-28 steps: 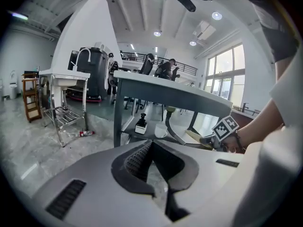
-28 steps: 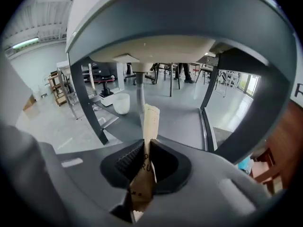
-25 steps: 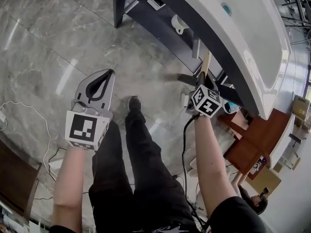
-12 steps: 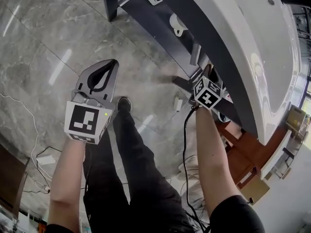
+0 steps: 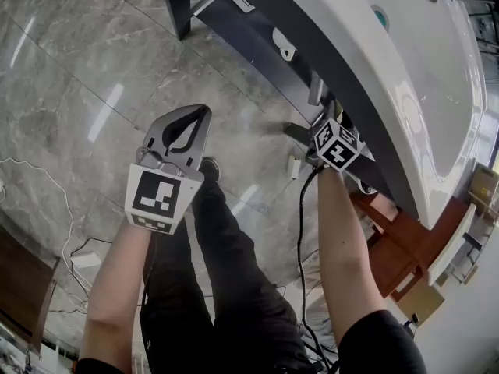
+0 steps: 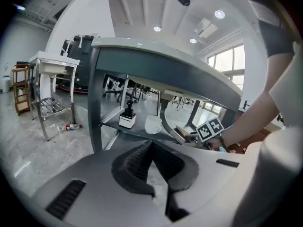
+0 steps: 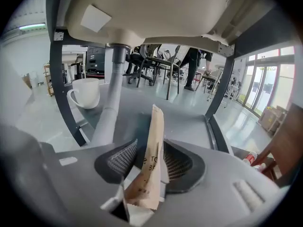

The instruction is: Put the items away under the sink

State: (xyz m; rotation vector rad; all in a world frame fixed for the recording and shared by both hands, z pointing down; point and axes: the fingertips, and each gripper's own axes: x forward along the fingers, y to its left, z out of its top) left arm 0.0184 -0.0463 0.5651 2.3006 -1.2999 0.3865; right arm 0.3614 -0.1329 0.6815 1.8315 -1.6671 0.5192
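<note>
2 grippers: left gripper (image 6: 151, 143) is shut, empty; right gripper (image 7: 150, 146) has just been opening, packet (image 7: 154, 131) loose between its jaws. Unsupported, the packet may topple off the shelf (image 7: 187, 117).

Glossy grey marble floor (image 5: 86, 76), round ceiling lights (image 6: 219, 14), tall bright windows (image 6: 227, 63), white wall (image 6: 75, 22), steel rack (image 6: 47, 108)
</note>
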